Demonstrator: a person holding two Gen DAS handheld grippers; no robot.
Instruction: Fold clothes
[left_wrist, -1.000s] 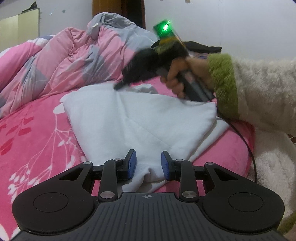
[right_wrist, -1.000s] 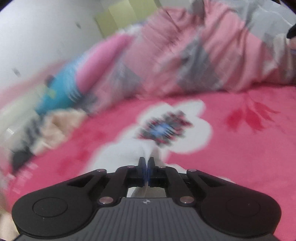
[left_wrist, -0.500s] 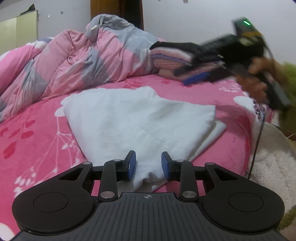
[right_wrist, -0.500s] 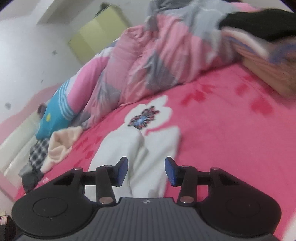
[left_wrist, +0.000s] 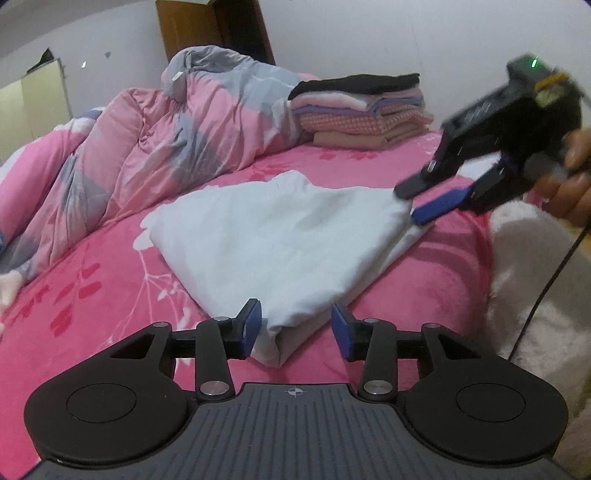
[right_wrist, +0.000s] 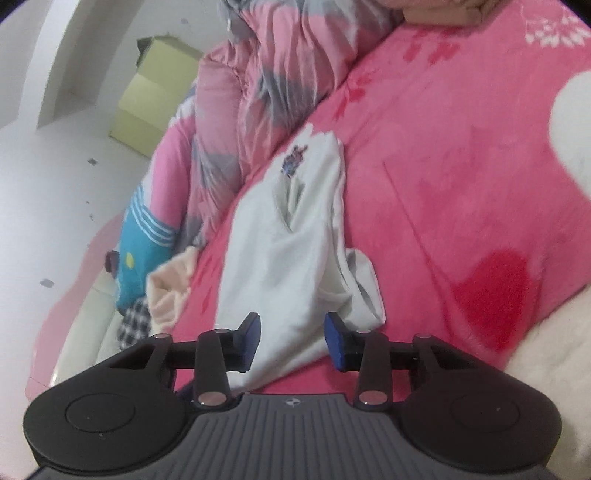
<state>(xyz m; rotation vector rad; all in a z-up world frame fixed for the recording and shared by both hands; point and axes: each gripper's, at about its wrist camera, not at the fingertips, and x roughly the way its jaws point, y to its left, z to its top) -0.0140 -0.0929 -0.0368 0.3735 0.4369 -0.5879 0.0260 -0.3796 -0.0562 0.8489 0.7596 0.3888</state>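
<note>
Opening left hand-held gripper (left_wrist: 295, 330) straddling white garment (left_wrist: 280, 236) corner, pads apart.

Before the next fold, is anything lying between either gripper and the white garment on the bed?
Nothing visible does. The white garment lies between the left gripper, whose jaws are opening, and its corner between the right gripper, whose jaws are closing.

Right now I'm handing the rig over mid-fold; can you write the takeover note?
Left gripper: jaws opening around the near corner of the white garment, pads not pressing.
Right gripper: jaws closing over the garment's other end, not yet gripping.
The garment lies partly folded on the pink bedspread.
Finished stack of folded clothes sits beside the quilt.
Left: finish this fold, probably add it to the stack.
</note>
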